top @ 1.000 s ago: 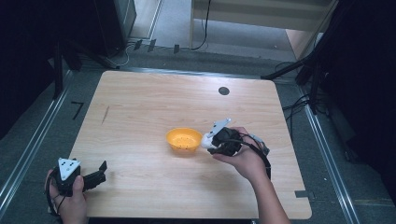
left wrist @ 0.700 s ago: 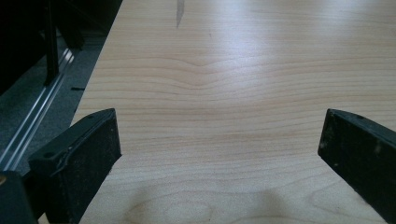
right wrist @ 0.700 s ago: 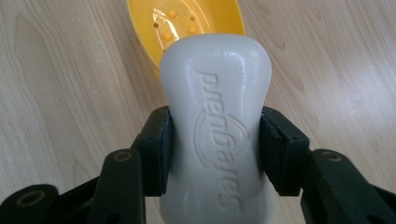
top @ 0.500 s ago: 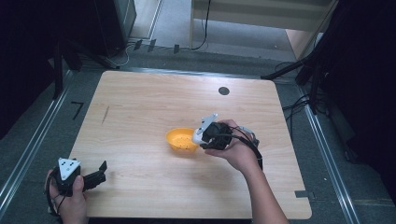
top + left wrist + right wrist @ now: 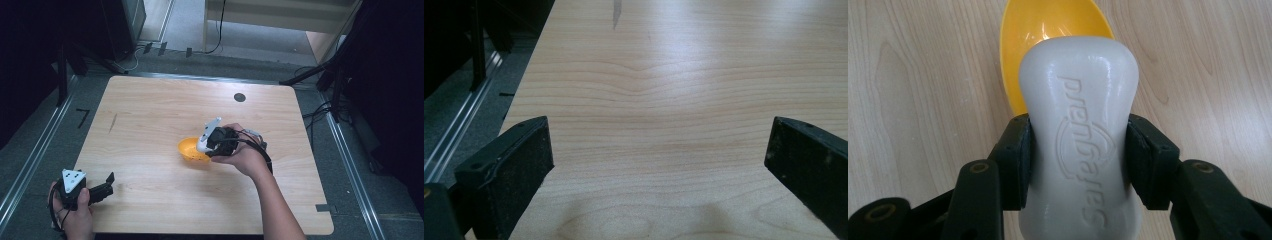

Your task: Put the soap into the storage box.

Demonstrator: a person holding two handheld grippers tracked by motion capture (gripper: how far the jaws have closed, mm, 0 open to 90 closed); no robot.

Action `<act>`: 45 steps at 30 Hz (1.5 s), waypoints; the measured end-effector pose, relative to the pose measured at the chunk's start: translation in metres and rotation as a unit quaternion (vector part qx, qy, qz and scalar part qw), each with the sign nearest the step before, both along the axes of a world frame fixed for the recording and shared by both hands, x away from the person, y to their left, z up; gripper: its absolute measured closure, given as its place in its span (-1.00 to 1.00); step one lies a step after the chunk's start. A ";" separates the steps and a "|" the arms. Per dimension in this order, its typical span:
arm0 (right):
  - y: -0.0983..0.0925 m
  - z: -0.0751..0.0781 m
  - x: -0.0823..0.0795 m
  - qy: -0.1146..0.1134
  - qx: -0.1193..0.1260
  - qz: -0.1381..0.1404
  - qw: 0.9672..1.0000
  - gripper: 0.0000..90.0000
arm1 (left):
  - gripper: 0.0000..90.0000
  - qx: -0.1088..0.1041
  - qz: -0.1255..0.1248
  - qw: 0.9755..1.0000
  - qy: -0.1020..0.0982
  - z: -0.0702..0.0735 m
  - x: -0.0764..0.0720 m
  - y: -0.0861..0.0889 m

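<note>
Centrally on the pale wooden worktop [image 5: 150, 125], the right hand-held gripper [image 5: 1078, 150] is clamped across the waist of a pale grey, smooth moulded bar of soap with raised lettering [image 5: 1079, 130], holding it directly above a small, shallow orange plastic bowl [image 5: 1048, 30]. In the high view the same bowl [image 5: 189, 149] sits near the middle of the worktop, with the right hand-held gripper [image 5: 212, 141] at its right rim; whether the bar touches the bowl cannot be told. The jaws stand one on each long side of the bar, at its narrowest part, and their pads press flat against it.

Judging by its form, the bar is stiff and moderately light, with a glossy, rounded surface that is likely to be slippery. The waist appears the soundest place to take hold, since the wider ends on either side of the pads would resist sliding out lengthwise. A firm but not crushing grip seems suitable; hard pressure could mark the surface. The bowl looks thin and light, and it may shift or tip if the bar is set on its rim rather than in its hollow.

Meanwhile, the left hand-held gripper [image 5: 95, 190] rests at the near left corner of the worktop, its jaws spread wide and holding nothing; bare wood lies between them in the left gripper view [image 5: 659, 165].
</note>
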State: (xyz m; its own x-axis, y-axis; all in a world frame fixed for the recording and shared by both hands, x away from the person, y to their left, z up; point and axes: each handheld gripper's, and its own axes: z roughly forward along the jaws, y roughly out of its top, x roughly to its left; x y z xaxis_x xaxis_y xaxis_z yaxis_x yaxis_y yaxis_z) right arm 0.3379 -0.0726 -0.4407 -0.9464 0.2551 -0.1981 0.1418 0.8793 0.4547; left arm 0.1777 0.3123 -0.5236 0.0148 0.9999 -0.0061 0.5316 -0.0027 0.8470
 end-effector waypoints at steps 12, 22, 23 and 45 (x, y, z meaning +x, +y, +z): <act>0.020 -0.003 0.010 -0.001 -0.015 0.037 0.999 0.13 | -1.00 -0.004 -0.001 1.000 0.001 0.000 0.000 0.001; 0.031 -0.004 0.018 0.009 -0.017 0.051 0.999 0.13 | -1.00 -0.008 0.000 1.000 0.000 0.000 0.000 0.001; 0.032 -0.005 0.019 0.009 -0.017 0.055 0.998 0.13 | -1.00 -0.008 0.000 1.000 0.000 0.000 0.000 0.001; 0.038 -0.016 0.027 0.016 -0.025 0.081 0.996 0.12 | -1.00 -0.010 0.000 1.000 0.001 0.000 0.001 0.002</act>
